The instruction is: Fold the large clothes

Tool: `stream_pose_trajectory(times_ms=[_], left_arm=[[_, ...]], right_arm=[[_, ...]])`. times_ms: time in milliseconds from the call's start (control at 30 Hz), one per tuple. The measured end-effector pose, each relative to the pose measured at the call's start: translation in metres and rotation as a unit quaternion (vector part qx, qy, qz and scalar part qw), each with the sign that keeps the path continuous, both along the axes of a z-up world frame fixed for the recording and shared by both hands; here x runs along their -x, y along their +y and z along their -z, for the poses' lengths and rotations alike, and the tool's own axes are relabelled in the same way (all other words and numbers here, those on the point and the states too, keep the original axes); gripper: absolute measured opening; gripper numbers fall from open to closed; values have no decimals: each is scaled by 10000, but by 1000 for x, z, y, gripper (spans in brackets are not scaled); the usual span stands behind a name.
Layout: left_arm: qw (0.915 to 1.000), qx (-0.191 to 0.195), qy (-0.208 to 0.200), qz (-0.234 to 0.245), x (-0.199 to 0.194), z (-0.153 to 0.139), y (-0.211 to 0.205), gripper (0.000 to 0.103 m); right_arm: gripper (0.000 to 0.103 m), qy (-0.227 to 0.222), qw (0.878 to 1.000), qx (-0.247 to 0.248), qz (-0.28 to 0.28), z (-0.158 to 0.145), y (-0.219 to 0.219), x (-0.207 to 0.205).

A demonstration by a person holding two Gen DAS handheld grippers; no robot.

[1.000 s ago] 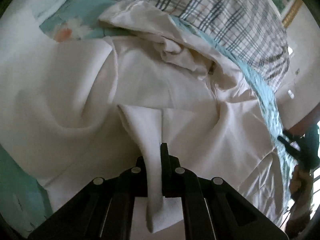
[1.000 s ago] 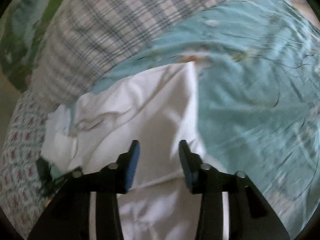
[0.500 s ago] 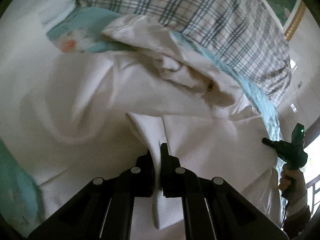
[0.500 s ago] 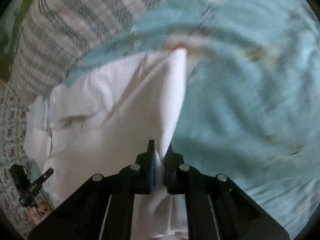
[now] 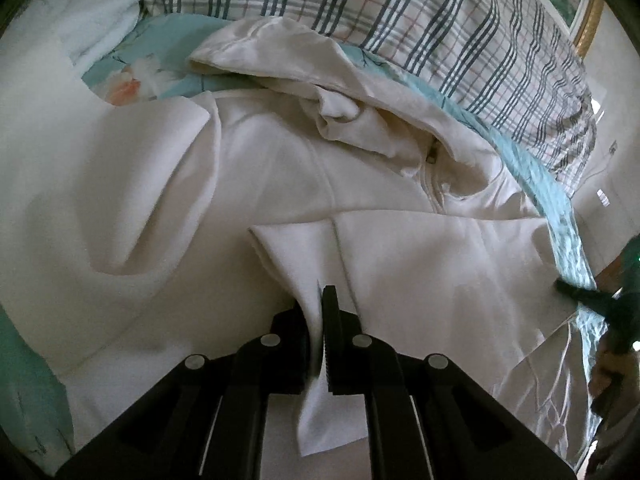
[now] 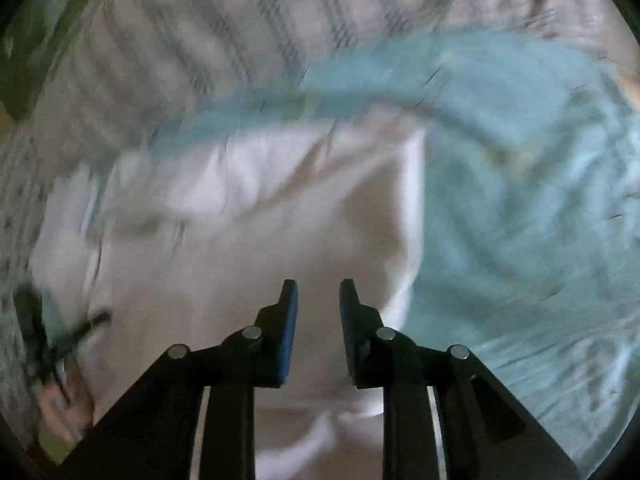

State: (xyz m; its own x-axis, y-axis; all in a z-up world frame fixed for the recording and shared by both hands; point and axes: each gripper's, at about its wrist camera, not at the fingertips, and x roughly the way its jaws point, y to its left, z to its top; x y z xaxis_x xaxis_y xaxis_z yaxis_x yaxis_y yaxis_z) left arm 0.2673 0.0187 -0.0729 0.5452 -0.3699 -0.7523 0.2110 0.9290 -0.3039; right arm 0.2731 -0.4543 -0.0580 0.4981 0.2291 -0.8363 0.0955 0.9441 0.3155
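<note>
one white hoodie [image 5: 280, 184], two tongs [image 5: 316, 312], one plaid pillow [image 5: 420, 20]

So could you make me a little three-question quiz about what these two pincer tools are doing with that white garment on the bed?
1. True or false: the left gripper is shut on a fold of the white hoodie.
2. The right gripper is: A) open above the hoodie, B) clamped on the plaid pillow, C) out of view.
3. Fill in: the hoodie lies on a light ____ floral bedsheet.

Key: 1 true; 2 A; 3 blue.
</note>
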Motion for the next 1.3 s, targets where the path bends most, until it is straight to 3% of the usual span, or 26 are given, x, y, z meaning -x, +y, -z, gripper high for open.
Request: stream_pose_trajectory(times_ms=[67, 133, 200, 267, 333, 500, 600, 667, 767, 867, 900, 933, 1033, 1167, 1300], left_arm=[[9999, 26, 38, -115, 3, 0, 10, 7], [9997, 102, 77, -221, 11, -5, 28, 8], [9991, 225, -2, -366, 22, -14, 51, 10], [9973, 324, -110, -654, 32, -27, 81, 21], [9926, 359, -246, -1130, 37, -40, 119, 45], [9723, 584, -449, -2218, 9, -57, 212, 71], [9617, 861, -301, -2586, -25, -50, 253, 77], [9551, 921, -238, -2807, -45, -45, 274, 76], [9452, 1116, -603, -3007, -56, -55, 294, 59], [9487, 1293, -857, -2755, -62, -64, 297, 39], [9512, 1231, -897, -2684, -65, -66, 296, 23], [9547, 1157, -910, -2586, -68, -66, 293, 0], [9556, 1255, -1135, -2411, -58, -72, 277, 2], [9652, 1241, -1452, -1786, -40, -86, 226, 2], [9769, 1160, -1603, -812, -19, -95, 138, 2]], right_arm=[[12, 73, 9997, -101, 223, 12, -13, 3], [16, 0, 9980, -360, 512, 2, -22, 13], [19, -309, 9972, -510, 456, -14, -18, 24], [36, -568, 9954, -730, 250, -32, -8, 36], [47, -724, 9943, -775, 79, -43, 3, 47], [47, -614, 9919, -1024, -436, -44, 46, 56], [47, -500, 9913, -1030, -656, -36, 69, 57], [47, -387, 9903, -1096, -765, -29, 81, 53], [47, -287, 9902, -1073, -842, -24, 89, 53], [47, -231, 9908, -1027, -850, -21, 93, 50], [47, -212, 9910, -1022, -842, -20, 92, 49], [47, -210, 9912, -1016, -827, -21, 91, 49], [47, -283, 9913, -1018, -784, -25, 90, 52], [47, -355, 9905, -1064, -792, -30, 89, 60], [47, -431, 9897, -1141, -755, -36, 83, 66]])
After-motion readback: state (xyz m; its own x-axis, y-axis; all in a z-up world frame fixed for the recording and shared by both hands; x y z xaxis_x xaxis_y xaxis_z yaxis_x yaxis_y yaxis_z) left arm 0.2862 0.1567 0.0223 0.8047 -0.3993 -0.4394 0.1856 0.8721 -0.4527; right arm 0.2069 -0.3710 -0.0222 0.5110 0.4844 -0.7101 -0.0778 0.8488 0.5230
